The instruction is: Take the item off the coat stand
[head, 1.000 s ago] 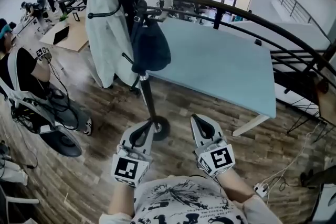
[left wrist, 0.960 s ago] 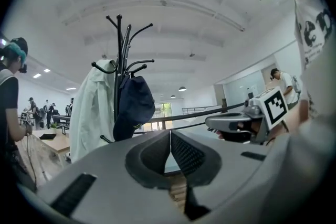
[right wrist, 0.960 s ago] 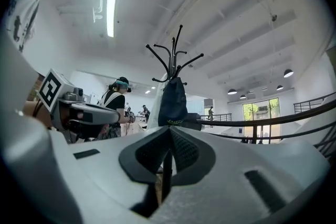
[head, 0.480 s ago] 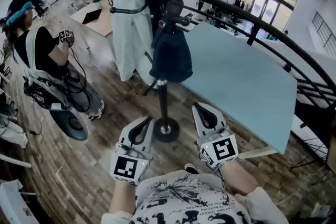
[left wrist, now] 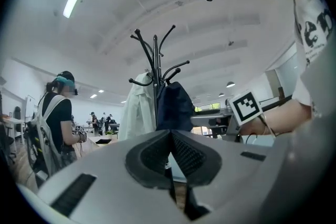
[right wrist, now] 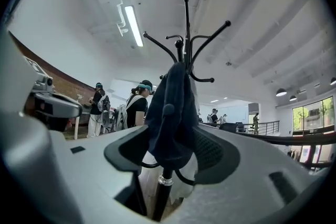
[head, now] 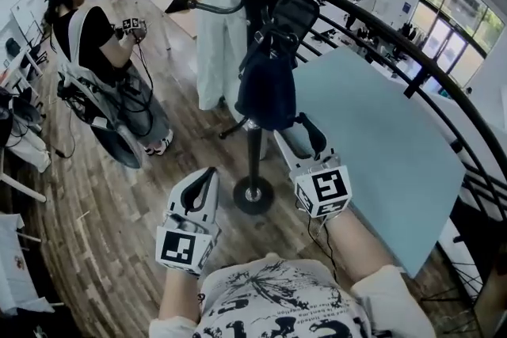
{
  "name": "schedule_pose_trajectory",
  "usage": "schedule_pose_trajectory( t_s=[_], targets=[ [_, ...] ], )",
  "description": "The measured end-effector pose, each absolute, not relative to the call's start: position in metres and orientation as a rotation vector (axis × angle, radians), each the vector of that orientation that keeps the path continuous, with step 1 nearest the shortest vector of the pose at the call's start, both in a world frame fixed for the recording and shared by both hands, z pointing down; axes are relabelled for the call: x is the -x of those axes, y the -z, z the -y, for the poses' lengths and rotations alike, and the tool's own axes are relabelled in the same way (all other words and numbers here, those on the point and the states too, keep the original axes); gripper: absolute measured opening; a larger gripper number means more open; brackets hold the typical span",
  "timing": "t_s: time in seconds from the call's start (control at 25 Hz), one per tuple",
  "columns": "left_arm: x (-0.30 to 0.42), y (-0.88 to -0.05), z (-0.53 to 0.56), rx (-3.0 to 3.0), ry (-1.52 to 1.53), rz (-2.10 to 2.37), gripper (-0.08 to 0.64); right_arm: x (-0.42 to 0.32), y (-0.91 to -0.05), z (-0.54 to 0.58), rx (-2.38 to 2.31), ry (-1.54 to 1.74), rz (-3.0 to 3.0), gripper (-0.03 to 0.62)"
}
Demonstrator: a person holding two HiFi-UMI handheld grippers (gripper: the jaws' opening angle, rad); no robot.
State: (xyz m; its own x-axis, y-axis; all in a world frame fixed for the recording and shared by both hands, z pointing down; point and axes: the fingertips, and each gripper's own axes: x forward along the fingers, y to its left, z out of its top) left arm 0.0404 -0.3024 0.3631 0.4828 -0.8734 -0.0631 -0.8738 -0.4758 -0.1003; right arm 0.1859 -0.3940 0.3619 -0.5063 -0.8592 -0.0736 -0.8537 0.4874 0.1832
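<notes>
Dark matt cloth bag, wood-plank floor

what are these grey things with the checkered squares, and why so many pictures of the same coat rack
There is no robot here. A person holds a grasping tool in each hand, and the squared cubes are part of those tools. The head view comes from a camera on the person's head, looking down at the left tool and the right tool. The two gripper views come from cameras riding on each tool, looking along its jaws. A coat stand stands on the wooden floor beside a pale blue table. A dark blue bag and a white coat hang on it. Nothing is held. The left tool's jaws are together. The right tool's jaws are opening, with the bag showing in the gap but not gripped.
</notes>
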Motion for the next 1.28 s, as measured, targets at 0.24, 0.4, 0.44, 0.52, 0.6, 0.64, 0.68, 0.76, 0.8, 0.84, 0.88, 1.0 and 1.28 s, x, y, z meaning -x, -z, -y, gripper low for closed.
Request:
schedule_pose_trajectory(
  t_s=[0.24, 0.4, 0.44, 0.52, 0.6, 0.64, 0.68, 0.76, 0.8, 0.84, 0.88, 1.0, 1.28],
  targets=[
    [-0.039, -0.362, 0.304, 2.547, 0.035, -1.615, 0.005, -0.174, -0.356, 0.428, -1.511, 0.161, 2.802, 0.258],
    [-0.029, -0.365, 0.302, 2.516, 0.048, -1.673, 0.005, -0.169, -0.348, 0.441, -1.510, 0.133, 2.797, 0.173],
    [-0.028, -0.364, 0.302, 2.509, 0.053, -1.679, 0.005, -0.169, -0.347, 0.445, -1.517, 0.123, 2.787, 0.139],
    [-0.024, -0.364, 0.302, 2.502, 0.068, -1.683, 0.005, -0.171, -0.347, 0.450, -1.533, 0.107, 2.776, 0.100],
    [-0.020, -0.365, 0.303, 2.499, 0.084, -1.685, 0.005, -0.172, -0.347, 0.452, -1.548, 0.097, 2.771, 0.060],
    [-0.018, -0.364, 0.303, 2.497, 0.085, -1.687, 0.005, -0.172, -0.347, 0.452, -1.555, 0.098, 2.767, 0.051],
    [-0.015, -0.364, 0.304, 2.496, 0.081, -1.690, 0.005, -0.173, -0.346, 0.452, -1.561, 0.102, 2.763, 0.043],
    [-0.012, -0.362, 0.305, 2.496, 0.068, -1.691, 0.005, -0.174, -0.343, 0.450, -1.579, 0.108, 2.754, 0.030],
    [-0.012, -0.362, 0.304, 2.499, 0.063, -1.687, 0.005, -0.176, -0.341, 0.448, -1.590, 0.101, 2.753, 0.024],
    [-0.013, -0.362, 0.304, 2.505, 0.060, -1.678, 0.005, -0.178, -0.338, 0.445, -1.602, 0.084, 2.755, 0.020],
    [-0.014, -0.363, 0.304, 2.512, 0.058, -1.666, 0.005, -0.180, -0.334, 0.442, -1.613, 0.067, 2.760, 0.020],
    [-0.017, -0.367, 0.302, 2.532, 0.067, -1.633, 0.005, -0.186, -0.319, 0.431, -1.653, 0.068, 2.764, 0.018],
    [-0.015, -0.368, 0.298, 2.573, 0.062, -1.599, 0.005, -0.197, -0.282, 0.392, -1.754, 0.214, 2.757, 0.018]
  ],
)
